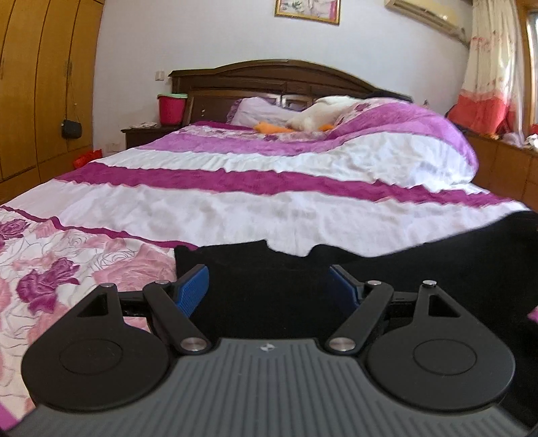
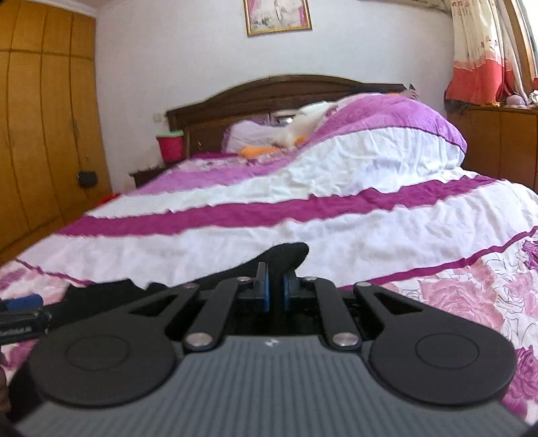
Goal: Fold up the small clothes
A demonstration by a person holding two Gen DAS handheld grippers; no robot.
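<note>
Right jaws pinching black garment (image 2: 285, 255)

Left tongs (image 1: 269, 289) spread, black garment (image 1: 269, 302) beneath

Striped purple-and-white bedspread (image 1: 235, 201), dark wooden headboard (image 1: 269, 75), red bucket (image 1: 171, 109), yellow wardrobe (image 1: 40, 84), framed picture (image 2: 277, 15)

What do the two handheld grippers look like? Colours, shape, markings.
Both match: the left gripper and right gripper have a grey ribbed body, two black round discs, black linkage arms with silver pivot pins, blue ribbed pads on the jaws, and a small white logo at top centre. No cables or sleeves visible.
</note>
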